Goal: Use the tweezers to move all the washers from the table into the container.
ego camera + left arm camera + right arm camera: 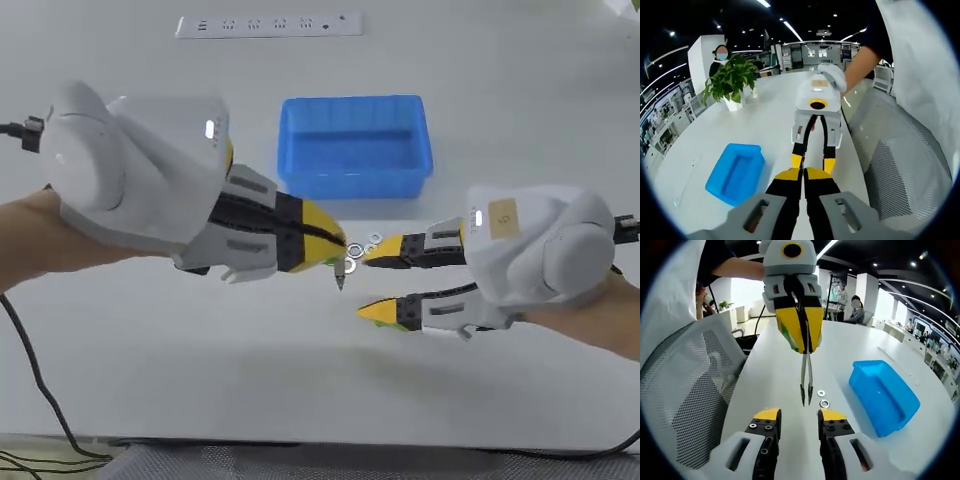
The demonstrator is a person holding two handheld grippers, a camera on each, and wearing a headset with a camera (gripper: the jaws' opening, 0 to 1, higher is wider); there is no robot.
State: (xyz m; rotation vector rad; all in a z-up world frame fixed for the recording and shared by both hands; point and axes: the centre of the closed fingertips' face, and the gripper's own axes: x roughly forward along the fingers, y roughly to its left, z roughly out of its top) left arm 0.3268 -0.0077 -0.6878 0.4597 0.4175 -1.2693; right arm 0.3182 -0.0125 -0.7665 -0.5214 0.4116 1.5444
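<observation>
Left tongs (335,252) sit left of centre in the head view, pressed together and pinching the tweezers (341,275). The tweezer points aim down at the counter (200,380) mid-frame. Right tongs (370,285) come in from the right of that frame, spread apart with nothing between them, yellow tips facing the tweezers.

Washers (362,246) lie loose on the counter in a small cluster, just up and right of the tweezer points and between the two sets of tongs. One more ring shows right by the tweezers; I cannot tell if it is touching them. The blue container (350,183) stands above the washers in the frame, near them but apart.

In the right gripper view I see my own tongs spread at the bottom. The left tongs hang from the top centre with the tweezers straight down, the two thin points slightly apart. Two washers lie just right of those points, none between them. I cannot tell if the points touch the counter. The container is at right, a mesh chair (695,390) at left.

In the left gripper view my tongs are shut together at bottom centre, and the container is lower left. A power strip (268,25) lies at the top of the head view.
</observation>
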